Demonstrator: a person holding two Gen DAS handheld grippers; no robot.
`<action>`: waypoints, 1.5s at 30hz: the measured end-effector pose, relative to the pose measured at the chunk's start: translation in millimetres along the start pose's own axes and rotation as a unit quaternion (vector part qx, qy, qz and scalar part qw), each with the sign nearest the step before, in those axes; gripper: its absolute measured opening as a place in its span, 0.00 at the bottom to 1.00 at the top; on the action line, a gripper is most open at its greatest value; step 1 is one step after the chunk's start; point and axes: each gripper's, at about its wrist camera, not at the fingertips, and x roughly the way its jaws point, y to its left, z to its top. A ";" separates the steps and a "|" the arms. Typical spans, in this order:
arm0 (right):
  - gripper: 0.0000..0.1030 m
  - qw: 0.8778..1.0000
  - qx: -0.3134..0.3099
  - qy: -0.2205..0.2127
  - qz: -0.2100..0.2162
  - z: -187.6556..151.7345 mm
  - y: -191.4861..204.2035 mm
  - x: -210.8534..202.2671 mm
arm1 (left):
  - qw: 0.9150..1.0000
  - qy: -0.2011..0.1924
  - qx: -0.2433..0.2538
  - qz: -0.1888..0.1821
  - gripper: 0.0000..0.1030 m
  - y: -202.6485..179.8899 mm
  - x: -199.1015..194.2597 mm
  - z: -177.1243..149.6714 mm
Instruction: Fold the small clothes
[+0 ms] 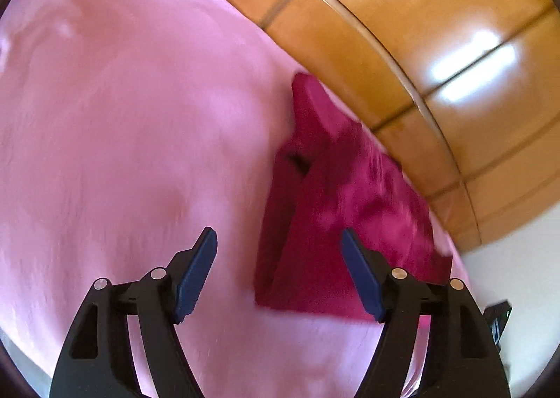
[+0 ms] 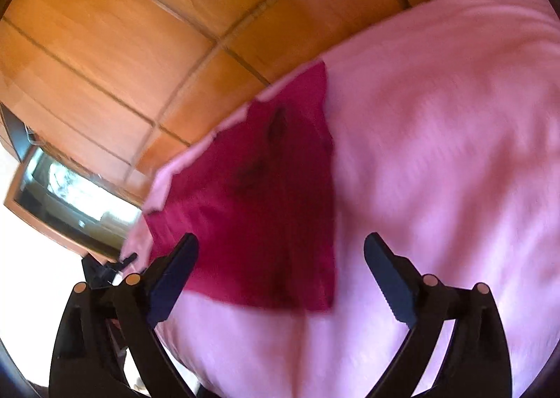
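Observation:
A small magenta garment (image 1: 336, 216) lies partly folded on a pink sheet (image 1: 122, 118), close to the sheet's edge by the wooden wall. My left gripper (image 1: 278, 251) is open and empty, held above the garment's left edge. In the right wrist view the same garment (image 2: 266, 195) lies on the pink sheet (image 2: 437, 153). My right gripper (image 2: 280, 258) is open and empty above the garment's near edge. Both views are motion-blurred.
Orange-brown wooden panels (image 1: 402, 30) run along the far side of the sheet and also show in the right wrist view (image 2: 122, 30). A framed mirror or screen (image 2: 70, 198) sits at the left in the right wrist view. A dark object (image 1: 500, 321) stands at the right.

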 end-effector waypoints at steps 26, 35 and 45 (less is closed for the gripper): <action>0.14 0.996 -0.060 0.048 -0.051 -61.4 13.9 -24.0 | 0.997 0.060 0.030 -0.025 0.15 12.4 -45.5 -113.7; 0.49 0.995 -0.071 0.039 -0.065 -51.1 18.6 -37.6 | 0.998 0.024 0.063 0.011 0.39 19.4 -57.1 -98.6; 0.61 0.988 -0.117 0.009 -0.104 2.3 30.6 6.8 | 0.987 0.006 0.158 0.036 0.51 -34.4 0.7 -51.7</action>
